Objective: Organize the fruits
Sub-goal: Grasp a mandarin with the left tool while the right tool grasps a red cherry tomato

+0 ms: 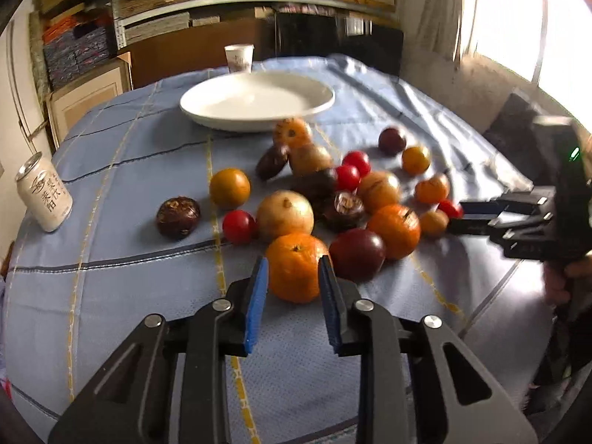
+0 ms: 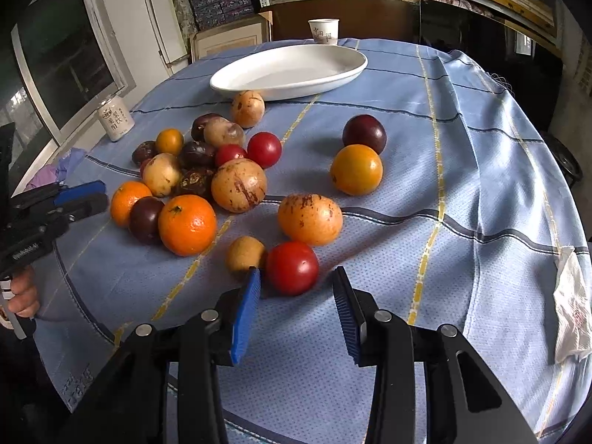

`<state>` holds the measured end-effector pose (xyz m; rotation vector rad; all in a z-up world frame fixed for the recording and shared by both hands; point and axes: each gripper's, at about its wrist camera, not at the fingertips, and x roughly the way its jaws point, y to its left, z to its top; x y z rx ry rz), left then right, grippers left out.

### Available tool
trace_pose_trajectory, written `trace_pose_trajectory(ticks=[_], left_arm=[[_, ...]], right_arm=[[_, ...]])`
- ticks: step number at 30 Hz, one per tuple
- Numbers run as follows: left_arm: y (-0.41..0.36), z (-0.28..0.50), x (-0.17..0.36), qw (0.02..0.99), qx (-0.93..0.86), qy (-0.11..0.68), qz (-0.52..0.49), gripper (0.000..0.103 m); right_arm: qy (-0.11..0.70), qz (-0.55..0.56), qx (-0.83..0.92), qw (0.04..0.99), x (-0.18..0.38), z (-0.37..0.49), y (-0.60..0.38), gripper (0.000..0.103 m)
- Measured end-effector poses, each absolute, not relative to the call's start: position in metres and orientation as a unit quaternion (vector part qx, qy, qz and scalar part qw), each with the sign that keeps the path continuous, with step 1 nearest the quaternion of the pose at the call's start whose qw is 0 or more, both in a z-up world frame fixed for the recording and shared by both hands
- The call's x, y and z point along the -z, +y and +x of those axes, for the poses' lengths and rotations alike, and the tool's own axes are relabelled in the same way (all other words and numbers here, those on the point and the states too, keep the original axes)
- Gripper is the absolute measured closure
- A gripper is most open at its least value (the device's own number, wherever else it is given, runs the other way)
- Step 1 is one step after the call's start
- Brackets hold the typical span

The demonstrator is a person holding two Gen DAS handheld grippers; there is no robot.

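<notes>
Several fruits lie loose on a blue checked tablecloth (image 1: 122, 192): oranges, red tomatoes, dark plums, tan pears. A white oval plate (image 1: 255, 100) stands behind them, also in the right wrist view (image 2: 292, 70), with nothing on it. My left gripper (image 1: 292, 277) is open, its blue pads either side of an orange (image 1: 294, 266), not clamped on it. My right gripper (image 2: 296, 288) is open just before a red tomato (image 2: 292, 268). The right gripper shows in the left wrist view (image 1: 458, 216) beside a small tomato (image 1: 449, 208). The left gripper shows in the right wrist view (image 2: 88, 196).
A white drink can (image 1: 44, 196) stands at the table's left edge. A paper cup (image 1: 238, 57) stands behind the plate. A crumpled white tissue (image 2: 571, 307) lies at the right edge. Shelves of stacked goods fill the back wall.
</notes>
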<state>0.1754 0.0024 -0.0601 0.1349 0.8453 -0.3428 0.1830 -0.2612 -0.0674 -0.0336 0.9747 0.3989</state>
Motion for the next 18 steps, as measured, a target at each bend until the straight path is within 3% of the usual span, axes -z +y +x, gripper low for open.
trace_pose_trajectory(ticks=[7,9,18], left_arm=[[-0.004,0.183,0.063,0.892,0.172,0.408,0.087,0.064],[-0.005,0.187,0.067,0.89,0.173,0.414,0.088,0.051],[0.006,0.203,0.074,0.882,0.171,0.435,0.052,0.053]], right_arm=[[0.467,-0.014,-0.195,0.862,0.069,0.184,-0.262,0.062],[0.468,-0.014,-0.196,0.862,0.07,0.185,-0.262,0.062],[0.472,-0.023,-0.189,0.861,0.073,0.189,-0.257,0.063]])
